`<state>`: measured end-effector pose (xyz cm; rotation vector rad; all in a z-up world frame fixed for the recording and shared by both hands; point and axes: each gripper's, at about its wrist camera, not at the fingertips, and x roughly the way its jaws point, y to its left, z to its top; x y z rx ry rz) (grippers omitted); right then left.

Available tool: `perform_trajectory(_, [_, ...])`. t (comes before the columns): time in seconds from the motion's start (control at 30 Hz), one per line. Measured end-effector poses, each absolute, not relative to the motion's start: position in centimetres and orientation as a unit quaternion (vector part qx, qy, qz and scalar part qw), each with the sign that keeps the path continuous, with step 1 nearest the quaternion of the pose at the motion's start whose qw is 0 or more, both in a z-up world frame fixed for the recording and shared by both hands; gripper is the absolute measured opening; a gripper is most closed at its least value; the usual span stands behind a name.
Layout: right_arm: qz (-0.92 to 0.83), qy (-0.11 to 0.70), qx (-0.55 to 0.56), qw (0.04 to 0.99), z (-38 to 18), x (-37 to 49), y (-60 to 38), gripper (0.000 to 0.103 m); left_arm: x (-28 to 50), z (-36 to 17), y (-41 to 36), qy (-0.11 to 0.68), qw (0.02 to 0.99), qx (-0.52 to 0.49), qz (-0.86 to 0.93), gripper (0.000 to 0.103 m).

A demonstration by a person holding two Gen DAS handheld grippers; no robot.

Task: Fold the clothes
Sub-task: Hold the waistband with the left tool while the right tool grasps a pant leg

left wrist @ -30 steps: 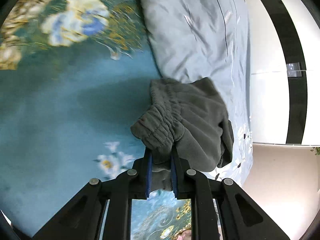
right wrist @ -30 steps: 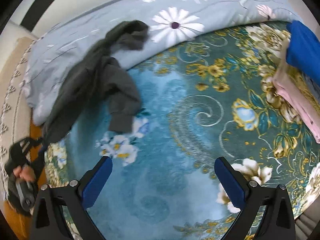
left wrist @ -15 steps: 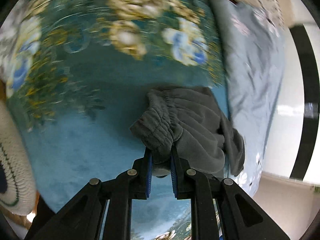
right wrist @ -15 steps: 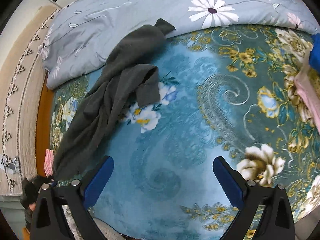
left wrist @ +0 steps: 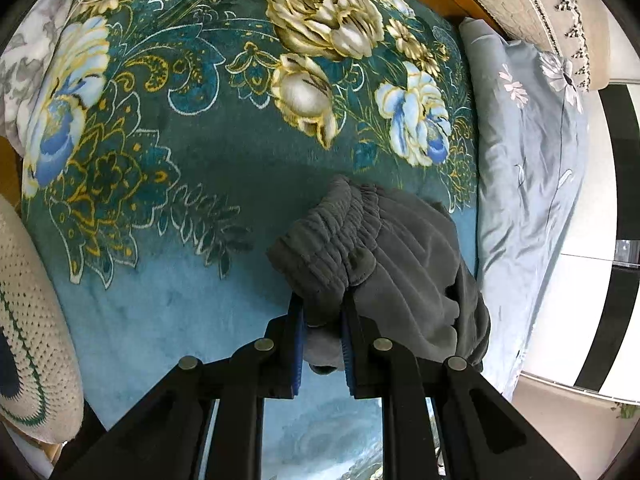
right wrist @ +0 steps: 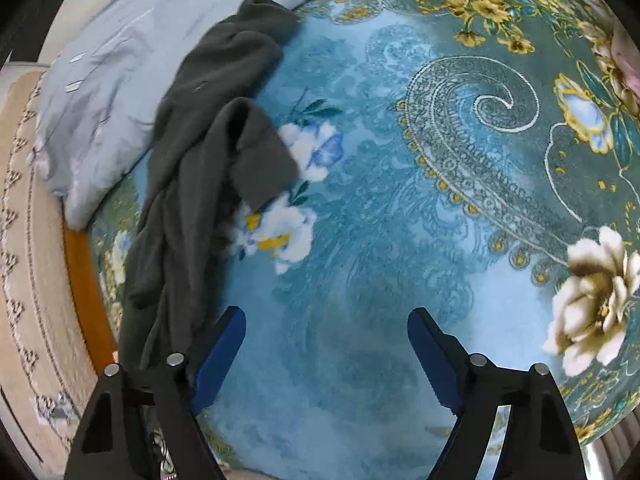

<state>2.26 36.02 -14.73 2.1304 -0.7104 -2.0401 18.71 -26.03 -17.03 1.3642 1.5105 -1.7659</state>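
While the left gripper (left wrist: 322, 342) pinches the grey trousers (left wrist: 384, 264) by the waistband, likely to spread them, they trail across the floral bedspread (left wrist: 160, 272). Opposite, the right gripper (right wrist: 326, 356), empty, is closing beside the trailing legs.

Left gripper (left wrist: 323, 334), right gripper (right wrist: 326, 354): black angular linkage arms, silver round rivets at joints, blue ridged finger pads (right wrist: 219, 356).

Dark grey fleece trousers (right wrist: 192, 184) with gathered elastic waistband (left wrist: 332, 240). Unfolded, crumpled and twisted lengthwise across teal floral blanket; far end on pale grey duvet, waistband bunched and raised off blanket.
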Motion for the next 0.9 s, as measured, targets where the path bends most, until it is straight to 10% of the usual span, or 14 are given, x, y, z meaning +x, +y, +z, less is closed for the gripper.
perform_trajectory(0.43, [-0.67, -0.324, 0.665, 0.063, -17.8, -6.6, 30.8, 0.085, 18.2, -19.5, -26.9, 0.553, 0.24, 0.508, -0.616, 0.017])
perform_trajectory(0.6, [-0.653, -0.352, 0.668, 0.062, -18.6, -10.4, 28.5, 0.044, 18.0, -20.0, -27.4, 0.559, 0.243, 0.508, -0.609, 0.017])
perform_trajectory(0.77, [-0.637, -0.38, 0.669, 0.051, -19.4, -12.7, 27.6, 0.04, 17.7, -20.0, -27.6, 0.56, 0.247, 0.508, -0.606, 0.017])
perform_trajectory(0.9, [-0.639, -0.39, 0.661, 0.051, -19.0, -13.9, 27.8, 0.01, 17.5, -20.0, -27.8, 0.56, 0.249, 0.511, -0.603, 0.017])
